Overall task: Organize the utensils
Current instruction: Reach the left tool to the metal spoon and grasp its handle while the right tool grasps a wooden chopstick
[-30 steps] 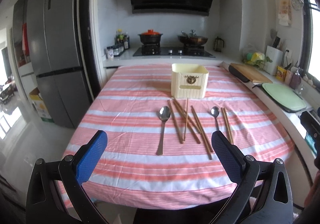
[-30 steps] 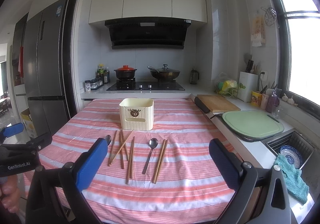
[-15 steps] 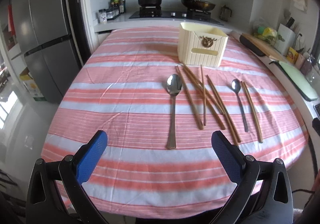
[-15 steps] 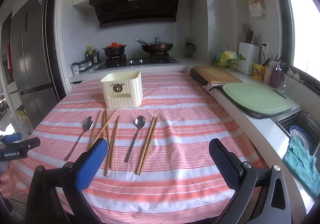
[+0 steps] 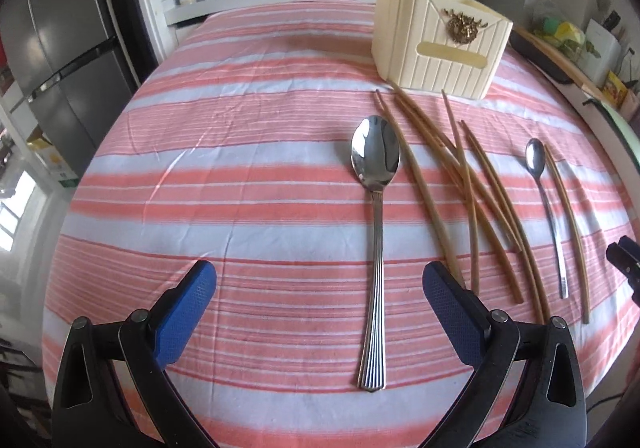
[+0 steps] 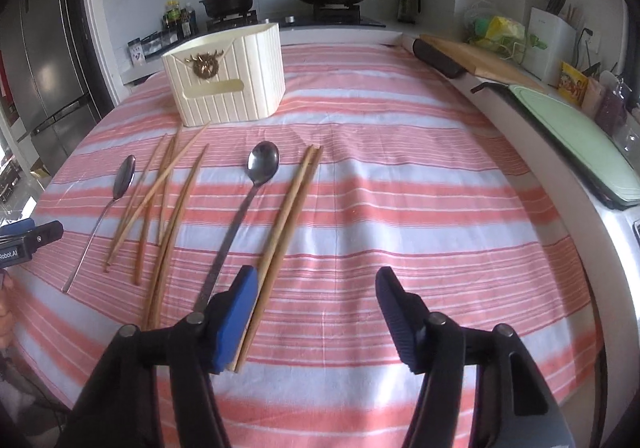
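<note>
Both grippers are empty. My left gripper (image 5: 320,308) is spread wide above the near end of the large ribbed-handled steel spoon (image 5: 374,248), which lies between its blue pads without touching them. My right gripper (image 6: 316,304) has just been narrowing, with nothing between its jaws; its left pad sits just beside the near ends of the pair of pale wooden chopsticks (image 6: 288,224) and the slim steel spoon (image 6: 244,211).

All the utensils lie flat on the pink-and-white striped cloth of the desk (image 5: 240,151), handles toward me, fanned out in front of the cream ribbed plastic holder (image 6: 228,79) they presumably belong in. The loose crossed brown chopsticks (image 5: 460,183) overlap, so I judge them awkward to lift singly.

Both hands tip steeply down toward the cloth, side by side, low over the near edge.
</note>
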Motion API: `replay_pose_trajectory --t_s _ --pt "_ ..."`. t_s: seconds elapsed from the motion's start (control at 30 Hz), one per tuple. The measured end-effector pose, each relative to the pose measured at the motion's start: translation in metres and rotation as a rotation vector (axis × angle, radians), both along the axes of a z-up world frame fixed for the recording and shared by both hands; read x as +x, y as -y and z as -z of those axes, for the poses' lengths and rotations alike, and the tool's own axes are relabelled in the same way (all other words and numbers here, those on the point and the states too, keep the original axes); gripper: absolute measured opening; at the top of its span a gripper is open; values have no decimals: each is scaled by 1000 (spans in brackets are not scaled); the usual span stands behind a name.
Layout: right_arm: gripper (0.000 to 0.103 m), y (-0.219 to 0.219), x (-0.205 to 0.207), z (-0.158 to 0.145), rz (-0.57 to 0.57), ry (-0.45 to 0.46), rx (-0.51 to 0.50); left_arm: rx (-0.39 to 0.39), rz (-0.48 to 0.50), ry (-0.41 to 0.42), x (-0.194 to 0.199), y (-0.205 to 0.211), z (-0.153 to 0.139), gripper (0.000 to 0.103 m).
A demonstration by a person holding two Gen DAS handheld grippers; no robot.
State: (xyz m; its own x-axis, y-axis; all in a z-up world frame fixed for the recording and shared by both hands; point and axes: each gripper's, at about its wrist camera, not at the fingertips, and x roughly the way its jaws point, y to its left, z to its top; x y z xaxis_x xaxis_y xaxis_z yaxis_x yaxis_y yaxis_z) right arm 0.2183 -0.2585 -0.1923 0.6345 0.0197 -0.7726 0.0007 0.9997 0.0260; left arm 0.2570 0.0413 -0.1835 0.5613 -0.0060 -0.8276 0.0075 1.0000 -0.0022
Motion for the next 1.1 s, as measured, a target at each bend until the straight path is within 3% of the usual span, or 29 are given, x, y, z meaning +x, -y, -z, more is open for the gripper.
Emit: replay_pose_trajectory --t_s 0.33,0.47,1.1 --pt "55 -4 33 29 -22 -86 -13 68 -5 -56 20 3 28 103" --pt "55 -14 41 30 -55 -98 -94 45 0 -56 26 0 32 103" --pt "57 -11 61 28 -173 -205 -70 5 99 -49 32 -6 36 103"
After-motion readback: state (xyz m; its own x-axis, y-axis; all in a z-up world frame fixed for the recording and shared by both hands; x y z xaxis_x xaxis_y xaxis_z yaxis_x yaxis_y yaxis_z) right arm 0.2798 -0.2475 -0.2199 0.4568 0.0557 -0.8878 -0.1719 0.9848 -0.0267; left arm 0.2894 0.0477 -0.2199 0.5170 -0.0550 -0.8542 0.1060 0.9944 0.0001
